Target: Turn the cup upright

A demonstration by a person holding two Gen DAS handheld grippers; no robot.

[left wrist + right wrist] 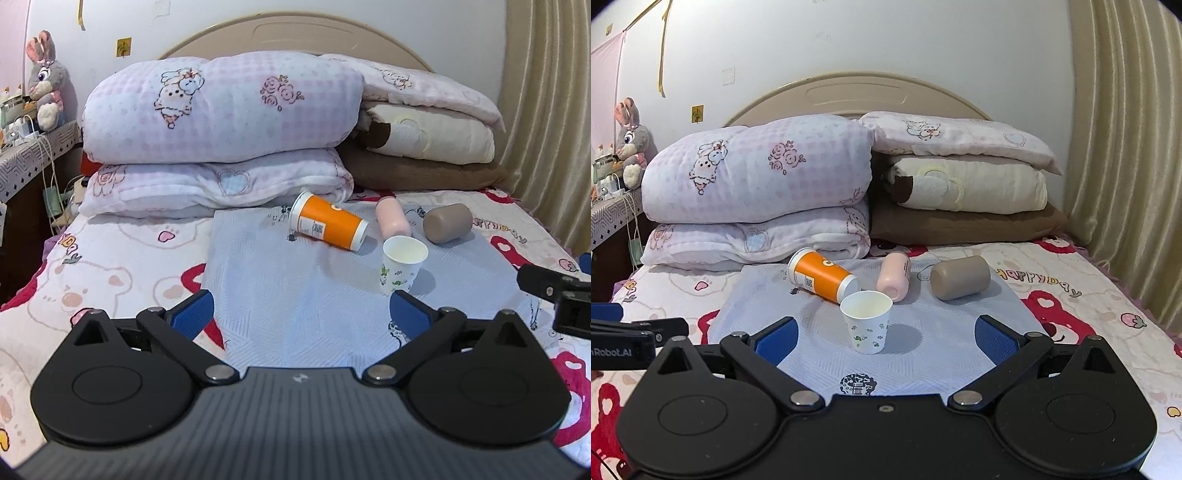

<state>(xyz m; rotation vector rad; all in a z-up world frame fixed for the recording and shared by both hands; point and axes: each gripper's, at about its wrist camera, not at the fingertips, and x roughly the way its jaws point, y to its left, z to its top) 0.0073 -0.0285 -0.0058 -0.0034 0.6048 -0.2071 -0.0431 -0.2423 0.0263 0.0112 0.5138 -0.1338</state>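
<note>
While a small white paper cup with green leaf prints is seen standing upright on the pale blue mat, three cups lie toppled just behind it: orange, pink, brown. The left gripper and right gripper are held spread wide, empty. The standing cup could be knocked over by a reach past it.

Your left wrist camera sits low over the bed, facing the curved beige headboard, small white floral paper cup near, right of centre, your right wrist camera alongside, same heading, cup close, central, both views sharing the pale blue cloth.
</note>
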